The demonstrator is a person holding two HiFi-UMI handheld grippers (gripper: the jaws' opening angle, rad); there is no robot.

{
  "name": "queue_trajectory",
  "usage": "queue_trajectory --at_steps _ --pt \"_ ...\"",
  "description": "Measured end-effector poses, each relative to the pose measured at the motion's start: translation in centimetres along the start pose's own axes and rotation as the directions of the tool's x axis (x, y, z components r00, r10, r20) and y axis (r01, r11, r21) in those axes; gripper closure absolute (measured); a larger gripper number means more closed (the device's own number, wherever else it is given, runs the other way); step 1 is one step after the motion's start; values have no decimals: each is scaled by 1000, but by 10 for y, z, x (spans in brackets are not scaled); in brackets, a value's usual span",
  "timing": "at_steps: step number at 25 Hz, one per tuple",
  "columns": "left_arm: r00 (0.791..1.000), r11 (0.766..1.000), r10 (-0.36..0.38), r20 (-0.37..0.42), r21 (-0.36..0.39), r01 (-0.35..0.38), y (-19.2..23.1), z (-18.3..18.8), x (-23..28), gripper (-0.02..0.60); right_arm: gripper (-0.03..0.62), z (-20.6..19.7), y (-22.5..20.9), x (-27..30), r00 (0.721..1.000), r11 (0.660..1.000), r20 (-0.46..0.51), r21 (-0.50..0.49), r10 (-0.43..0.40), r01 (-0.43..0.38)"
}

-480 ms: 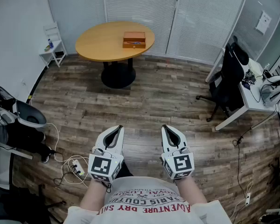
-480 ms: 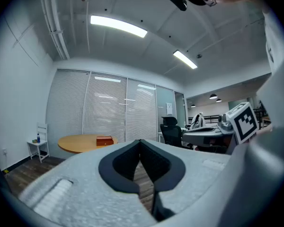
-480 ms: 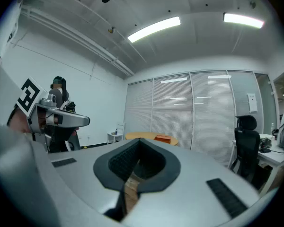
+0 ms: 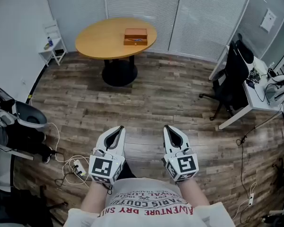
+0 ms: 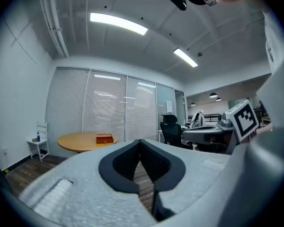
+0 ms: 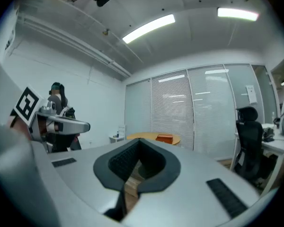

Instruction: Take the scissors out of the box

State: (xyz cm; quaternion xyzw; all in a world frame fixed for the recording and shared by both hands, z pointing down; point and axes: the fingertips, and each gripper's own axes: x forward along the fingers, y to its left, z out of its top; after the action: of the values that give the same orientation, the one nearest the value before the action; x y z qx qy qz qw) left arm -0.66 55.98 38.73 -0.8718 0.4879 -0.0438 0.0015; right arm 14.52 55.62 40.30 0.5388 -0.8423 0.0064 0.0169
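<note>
A closed brown wooden box rests on the round wooden table across the room; the same box shows small in the left gripper view and again in the right gripper view. No scissors are visible. My left gripper and right gripper are held side by side close to my body, pointing level toward the table. Both have their jaws shut with nothing between them, far from the box.
Wood floor lies between me and the table. A black office chair and a white desk stand at the right. A small white shelf is at the far left, and a power strip with cables lies near my left foot.
The view has shifted slightly, so the table and box sit a touch higher in the head view. Both grippers keep their place and stay shut.
</note>
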Motion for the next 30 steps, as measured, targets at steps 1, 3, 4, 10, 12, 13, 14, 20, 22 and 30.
queue_trajectory --at_steps 1,3,4,10,12,13,14,20,22,30 --pt "1000 1000 2 1 0 -2 1 0 1 572 586 2 -1 1 1000 999 15 34 5 -6" --pt "1000 1000 6 4 -2 -6 5 1 2 572 586 2 -3 6 1000 998 25 66 6 -7" --pt "1000 1000 6 2 -3 -6 7 1 4 572 586 1 -4 9 1000 998 19 63 0 -1" --pt "1000 1000 11 -24 -10 -11 41 -6 22 572 586 -7 -8 44 1000 998 -13 57 -18 19" --pt "1000 1000 12 -27 -15 -12 56 -7 32 572 586 -8 -9 61 1000 998 -24 54 -20 21" --pt "1000 1000 11 -27 -16 -12 65 -7 38 572 586 -9 -9 71 999 998 -29 53 -21 23" --pt "1000 1000 10 -28 -19 -11 75 -8 44 572 586 -10 -9 83 999 998 -34 52 -23 25" --pt "1000 999 9 -27 -32 -10 151 -10 86 572 586 -9 -2 168 998 999 -48 43 -27 30" --pt "1000 1000 10 -23 -30 -11 182 -7 99 572 586 -6 2 199 998 999 -55 40 -30 33" --pt "1000 999 -7 -29 -42 6 288 -1 138 572 586 6 18 307 994 996 -76 40 -73 77"
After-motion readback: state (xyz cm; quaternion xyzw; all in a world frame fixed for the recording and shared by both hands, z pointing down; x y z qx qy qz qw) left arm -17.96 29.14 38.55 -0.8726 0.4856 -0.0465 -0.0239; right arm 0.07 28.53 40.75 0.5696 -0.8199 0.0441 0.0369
